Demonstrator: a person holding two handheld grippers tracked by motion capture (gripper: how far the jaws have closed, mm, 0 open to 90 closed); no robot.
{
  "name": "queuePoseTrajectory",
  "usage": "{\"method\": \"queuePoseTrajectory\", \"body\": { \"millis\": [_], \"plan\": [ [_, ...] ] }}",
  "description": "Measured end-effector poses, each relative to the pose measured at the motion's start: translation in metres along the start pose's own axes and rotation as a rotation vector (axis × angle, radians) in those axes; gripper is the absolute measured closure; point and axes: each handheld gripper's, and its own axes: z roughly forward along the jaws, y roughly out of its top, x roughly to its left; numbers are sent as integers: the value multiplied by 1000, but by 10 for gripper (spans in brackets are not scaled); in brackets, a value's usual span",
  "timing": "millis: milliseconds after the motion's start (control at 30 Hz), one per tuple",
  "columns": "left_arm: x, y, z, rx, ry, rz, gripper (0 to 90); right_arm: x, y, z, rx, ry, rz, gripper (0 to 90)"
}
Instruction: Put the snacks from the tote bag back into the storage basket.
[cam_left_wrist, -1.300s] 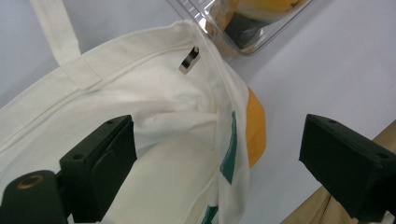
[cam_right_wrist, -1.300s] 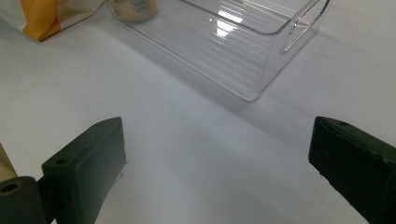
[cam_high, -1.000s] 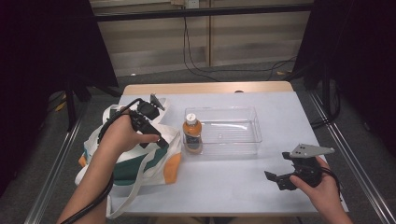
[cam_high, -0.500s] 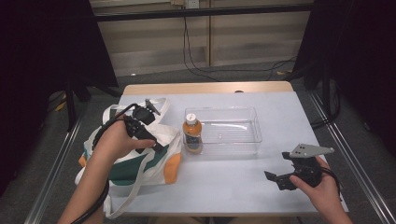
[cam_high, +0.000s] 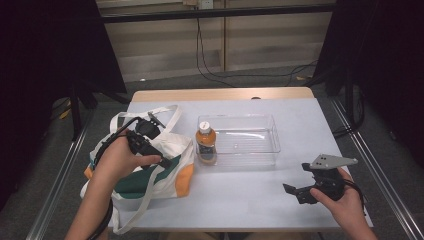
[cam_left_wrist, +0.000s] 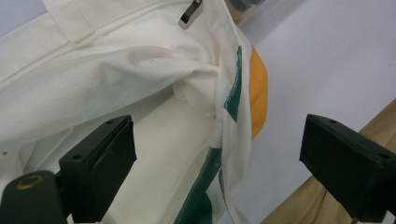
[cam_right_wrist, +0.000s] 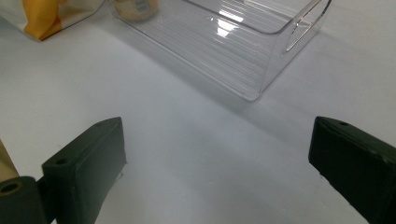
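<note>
In the high view the left gripper (cam_high: 161, 162) sits at the left middle of the frame, held in the person's left hand (cam_high: 117, 160) right over a white cloth bag (cam_high: 170, 172) with green and orange patches, which lies on the left part of the pale table (cam_high: 240, 200). The left gripper view shows its two black jaws spread wide, one at the lower left and one at the lower right of the frame, with the bag's (cam_left_wrist: 116, 84) rumpled white cloth and its open mouth between and just beyond them; the jaws hold nothing, and whether they touch the cloth cannot be told. Just right of the bag, near the centre of the high view, a bottle (cam_high: 206, 142) with a white cap stands upright in the left end of a clear plastic bin (cam_high: 250, 145). The right gripper (cam_high: 300, 192) is at the lower right of the high view, in the right hand (cam_high: 345, 205), well apart from the bag. In the right gripper view its jaws are also spread wide and hold nothing, above bare table, with the clear bin (cam_right_wrist: 233, 42) at the top of that frame.
</note>
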Motion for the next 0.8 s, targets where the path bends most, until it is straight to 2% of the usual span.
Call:
{"method": "queuePoseTrajectory", "body": {
  "millis": [233,267,500,567,700,800],
  "plan": [
    [1,-9,4,-22,-7,-23,103,0,0,0,0,-2,0,38],
    [2,-9,4,-14,-10,-21,103,0,0,0,-1,0,0,38],
    [3,-16,4,-42,-9,-26,101,0,0,0,1,-2,1,38],
    [2,-19,6,-64,-12,-48,99,0,0,0,3,0,1,38],
    [4,-23,5,-67,-10,-25,99,0,-1,0,4,0,2,38],
    [4,-26,5,-83,-16,-35,98,0,-1,0,3,-1,1,38]
  ]
}}
